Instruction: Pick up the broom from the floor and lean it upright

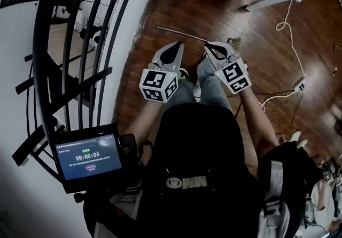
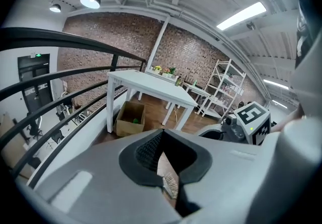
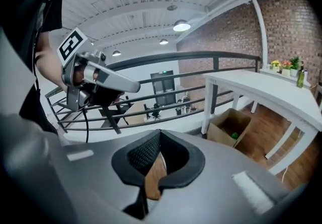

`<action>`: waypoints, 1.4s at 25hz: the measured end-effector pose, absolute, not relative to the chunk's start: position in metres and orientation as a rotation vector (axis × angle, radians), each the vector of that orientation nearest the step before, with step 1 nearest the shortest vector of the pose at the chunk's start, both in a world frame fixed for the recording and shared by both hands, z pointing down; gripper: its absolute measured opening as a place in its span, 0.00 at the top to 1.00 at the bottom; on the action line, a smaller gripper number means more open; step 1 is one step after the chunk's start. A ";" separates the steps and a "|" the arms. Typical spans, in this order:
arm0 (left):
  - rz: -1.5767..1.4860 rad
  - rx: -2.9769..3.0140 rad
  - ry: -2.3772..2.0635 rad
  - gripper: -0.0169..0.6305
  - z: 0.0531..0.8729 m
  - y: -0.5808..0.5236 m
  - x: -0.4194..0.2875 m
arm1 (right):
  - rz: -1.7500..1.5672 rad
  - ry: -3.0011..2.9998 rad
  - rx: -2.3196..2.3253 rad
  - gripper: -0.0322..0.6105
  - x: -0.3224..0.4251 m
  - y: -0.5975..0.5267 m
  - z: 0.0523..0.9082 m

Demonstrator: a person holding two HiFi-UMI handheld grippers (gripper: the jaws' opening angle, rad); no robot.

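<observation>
Broom (image 1: 181,33) and white cable (image 1: 280,26) lie on wooden floor (image 1: 214,7).

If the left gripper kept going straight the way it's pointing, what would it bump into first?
Probably the wooden floor: the left gripper aims forward and down. The broom handle lies across that path, so it might touch that first; depth is unclear.

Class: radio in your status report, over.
Left gripper, right gripper: shut, empty. Thin-handled broom flat on brown wooden floor, untouched. White cable to its right, not blocking.
</observation>
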State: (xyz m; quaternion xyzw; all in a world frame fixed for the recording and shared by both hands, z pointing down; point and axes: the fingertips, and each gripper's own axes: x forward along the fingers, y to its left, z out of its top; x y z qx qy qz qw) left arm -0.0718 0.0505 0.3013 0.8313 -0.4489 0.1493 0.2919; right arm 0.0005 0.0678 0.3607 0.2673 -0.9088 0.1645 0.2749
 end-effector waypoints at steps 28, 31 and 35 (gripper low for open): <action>0.810 1.741 -0.975 0.95 0.867 0.045 -0.171 | 0.555 -1.812 0.216 0.69 -0.082 0.055 0.995; 0.810 1.721 -0.979 0.95 0.902 0.055 -0.180 | 0.484 -1.804 0.199 0.69 -0.092 0.059 1.041; 0.785 1.675 -0.991 0.95 0.915 0.066 -0.195 | 0.462 -1.780 0.189 0.69 -0.100 0.065 1.063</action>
